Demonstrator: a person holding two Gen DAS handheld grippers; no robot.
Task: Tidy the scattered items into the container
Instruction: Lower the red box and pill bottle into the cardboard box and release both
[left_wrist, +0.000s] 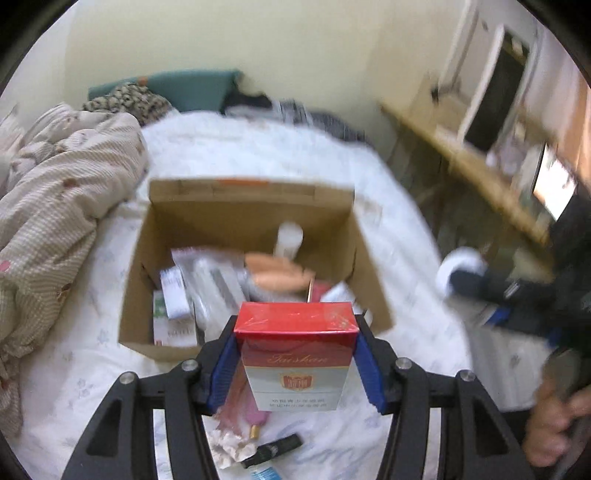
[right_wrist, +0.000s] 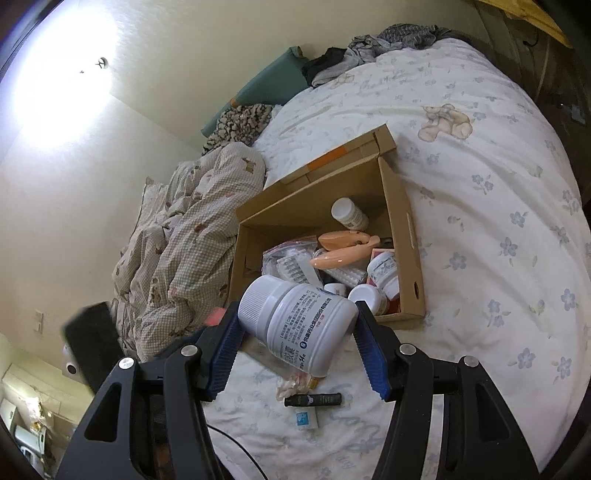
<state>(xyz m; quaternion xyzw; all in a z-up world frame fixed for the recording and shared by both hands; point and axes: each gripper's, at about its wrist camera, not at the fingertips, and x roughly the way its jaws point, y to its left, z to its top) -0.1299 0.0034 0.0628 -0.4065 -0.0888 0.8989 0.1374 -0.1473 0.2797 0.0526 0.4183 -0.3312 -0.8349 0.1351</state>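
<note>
I've got my left hand-held gripper (left_wrist: 295, 363) clamped on one red-and-white cigarette pack (left_wrist: 295, 354), my right hand-held gripper (right_wrist: 297, 345) gripping one white plastic pill bottle (right_wrist: 299, 325), both near the half-filled brown cardboard box (right_wrist: 404, 236) on the bed. Left: one black tube (right_wrist: 313, 400), one crumpled tissue (right_wrist: 291, 384), one small white-and-blue packet (right_wrist: 306, 419).

A red-and-white cigarette pack (left_wrist: 295, 347) stands upright between the left tongs (left_wrist: 295, 363), just short of an open cardboard box (left_wrist: 255, 206) ahead. A white pill bottle (right_wrist: 299, 325) lies tilted between the right tongs (right_wrist: 299, 350). Below both, a small black tube (right_wrist: 313, 400) lies on the bed.
</note>
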